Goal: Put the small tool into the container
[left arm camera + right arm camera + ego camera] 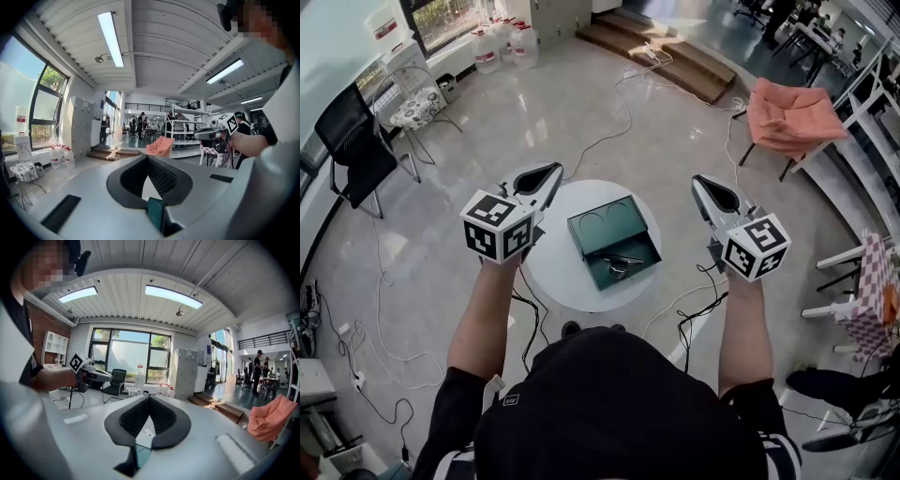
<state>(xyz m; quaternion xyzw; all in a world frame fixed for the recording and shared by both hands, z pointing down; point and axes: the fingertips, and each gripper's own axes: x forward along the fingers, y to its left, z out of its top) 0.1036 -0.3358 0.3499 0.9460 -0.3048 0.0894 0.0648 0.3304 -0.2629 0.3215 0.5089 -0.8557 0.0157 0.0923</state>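
Only the head view shows the small tool (619,263), lying inside the open green container (605,223) on the round white table (555,272). The 2 gripper views look out across the room. In them the left gripper (147,158) and right gripper (149,397) each have their jaws closed tip to tip on nothing.

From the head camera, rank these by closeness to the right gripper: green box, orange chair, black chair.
From the right gripper:
1. Green box, just left of it.
2. Orange chair, ahead to its right.
3. Black chair, far left.
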